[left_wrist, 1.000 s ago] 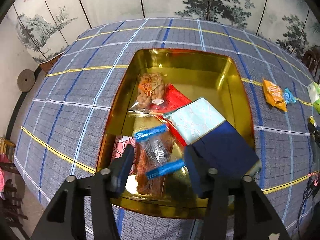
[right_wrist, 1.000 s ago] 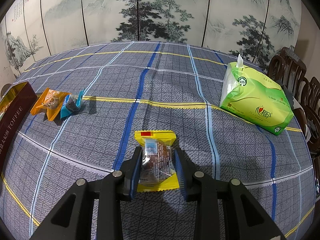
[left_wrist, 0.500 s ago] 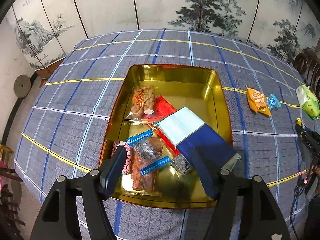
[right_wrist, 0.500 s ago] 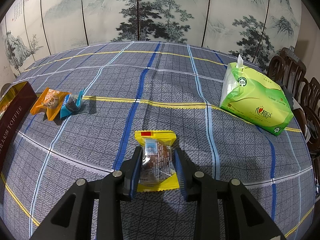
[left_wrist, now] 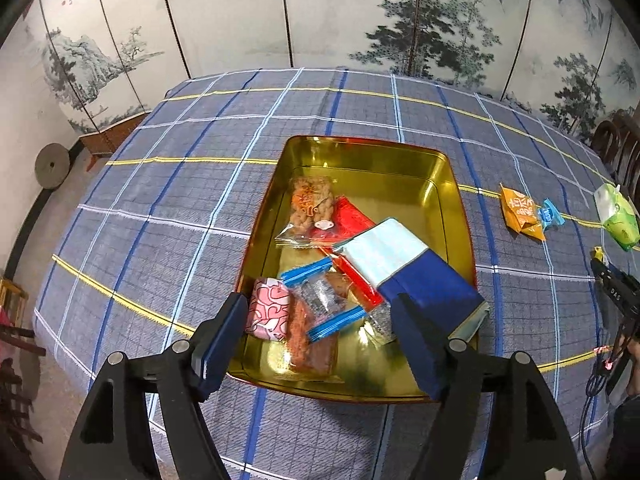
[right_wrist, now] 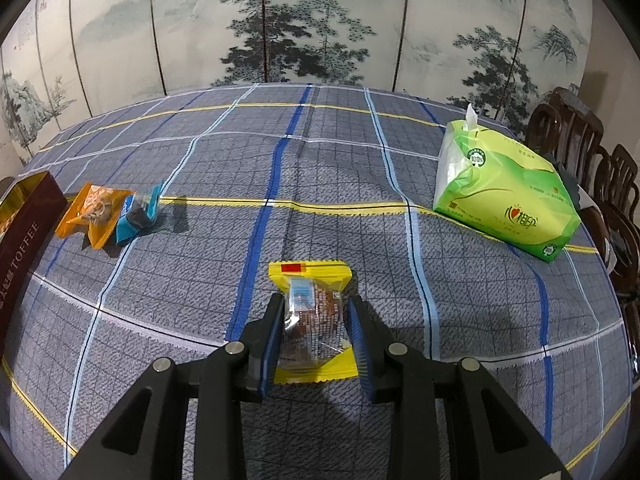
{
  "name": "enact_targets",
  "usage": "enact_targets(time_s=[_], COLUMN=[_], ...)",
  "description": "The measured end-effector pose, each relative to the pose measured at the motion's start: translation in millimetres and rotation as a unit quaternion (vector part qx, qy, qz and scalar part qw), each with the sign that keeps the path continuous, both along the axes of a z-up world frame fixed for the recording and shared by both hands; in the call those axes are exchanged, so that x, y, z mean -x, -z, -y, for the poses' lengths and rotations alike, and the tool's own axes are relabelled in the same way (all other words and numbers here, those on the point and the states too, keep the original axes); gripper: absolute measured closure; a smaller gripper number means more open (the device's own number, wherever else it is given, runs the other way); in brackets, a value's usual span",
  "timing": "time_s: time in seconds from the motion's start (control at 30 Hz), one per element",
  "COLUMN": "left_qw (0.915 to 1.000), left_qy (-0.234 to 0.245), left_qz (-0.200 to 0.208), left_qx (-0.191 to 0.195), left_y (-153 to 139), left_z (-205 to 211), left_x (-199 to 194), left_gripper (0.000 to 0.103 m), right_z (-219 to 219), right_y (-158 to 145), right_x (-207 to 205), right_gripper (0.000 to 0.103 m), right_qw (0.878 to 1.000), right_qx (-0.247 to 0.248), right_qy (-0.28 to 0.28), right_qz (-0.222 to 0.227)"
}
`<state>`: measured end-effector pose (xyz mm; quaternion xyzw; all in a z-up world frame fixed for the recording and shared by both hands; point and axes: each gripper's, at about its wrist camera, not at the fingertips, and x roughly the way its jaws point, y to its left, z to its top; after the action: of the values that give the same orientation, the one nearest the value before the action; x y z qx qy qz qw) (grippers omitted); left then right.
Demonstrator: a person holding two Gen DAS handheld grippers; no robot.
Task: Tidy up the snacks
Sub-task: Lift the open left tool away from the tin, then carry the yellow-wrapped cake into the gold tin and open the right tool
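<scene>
Snacks lie piled in gold tin (left_wrist: pixel 448 184); left hand-held gripper (left_wrist: pixel 318 344) above it, jaws just opening, nothing between. Right hand-held gripper (right_wrist: pixel 314 334) clenched on yellow snack packet (right_wrist: pixel 312 312) on desk (right_wrist: pixel 360 184). Advice: lift straight, carry packet over tin rim, then release low.

One gold tin (left_wrist: pixel 452 200) sits on the worktop ahead of the left jaws, holding six packets: a twist biscuit bag (left_wrist: pixel 310 204), a red packet (left_wrist: pixel 352 216), a blue-and-white box (left_wrist: pixel 404 264), a pink packet (left_wrist: pixel 269 314), a blue-edged clear packet (left_wrist: pixel 322 298) and an orange packet (left_wrist: pixel 310 356). Three snack packets lie outside it: one orange packet (right_wrist: pixel 90 214), one small blue packet (right_wrist: pixel 138 216), one yellow packet (right_wrist: pixel 312 320) between the right jaws. One green tissue pack (right_wrist: pixel 504 200) stands beyond.
</scene>
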<state>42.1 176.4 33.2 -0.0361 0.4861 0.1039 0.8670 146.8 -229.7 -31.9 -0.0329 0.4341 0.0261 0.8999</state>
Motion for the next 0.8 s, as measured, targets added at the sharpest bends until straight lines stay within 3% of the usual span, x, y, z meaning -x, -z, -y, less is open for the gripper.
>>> enact_targets(time_s=[0.47, 0.8], left_qw=[0.9998, 0.9993], left_qy=[-0.017, -0.023], left_qz=[0.008, 0.012], left_qx=[0.011, 0.025], left_y=[3.5, 3.3], left_z=[-15.1, -26.1], left_x=[10.4, 15.7], left_gripper=[0.024, 0.023], right_z=[-26.1, -108.8], right_y=[-18.4, -51.2], right_x=[12.3, 25.8], right_gripper=[0.076, 0.076], right_qw=[1.000, 0.996], right_qx=[0.003, -0.015], right_qy=[0.003, -0.086], right_qz=[-0.004, 0.013])
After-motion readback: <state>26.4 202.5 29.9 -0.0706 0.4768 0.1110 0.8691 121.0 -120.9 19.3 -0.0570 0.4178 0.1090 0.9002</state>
